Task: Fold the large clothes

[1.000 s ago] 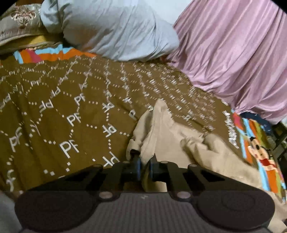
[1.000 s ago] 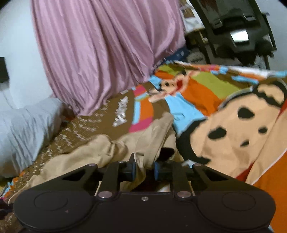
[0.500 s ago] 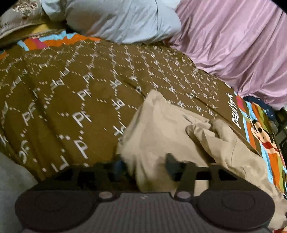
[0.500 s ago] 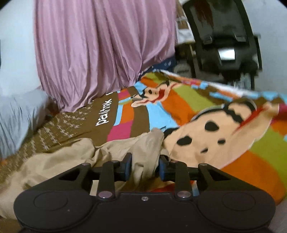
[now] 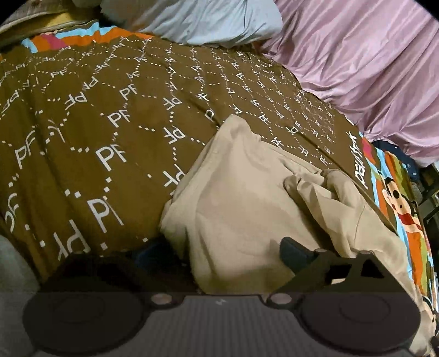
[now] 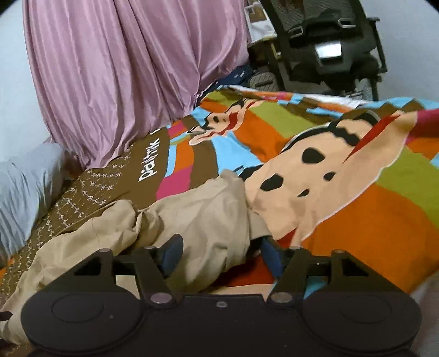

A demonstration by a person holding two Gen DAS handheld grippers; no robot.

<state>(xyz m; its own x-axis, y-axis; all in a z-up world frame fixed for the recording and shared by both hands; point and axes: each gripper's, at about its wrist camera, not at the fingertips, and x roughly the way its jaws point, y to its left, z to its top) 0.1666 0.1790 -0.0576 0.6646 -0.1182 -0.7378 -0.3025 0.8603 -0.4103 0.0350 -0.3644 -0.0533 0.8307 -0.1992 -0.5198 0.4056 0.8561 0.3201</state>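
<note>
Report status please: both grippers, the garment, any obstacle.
Left gripper open, right gripper open, both astride cloth. Beige garment lies rumpled on the patterned bedspread, not folded. No obstacle seen.

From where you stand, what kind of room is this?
Most likely a bedroom. A bed covered by a brown patterned bedspread fills the view, with a pale blue pillow at its far end, a pink curtain alongside, and a beige garment laid out on top.

Brown patterned bedspread (image 5: 109, 123), pink curtain (image 6: 123, 68), pale blue pillow (image 5: 205, 19), black chair (image 6: 329, 41)
</note>
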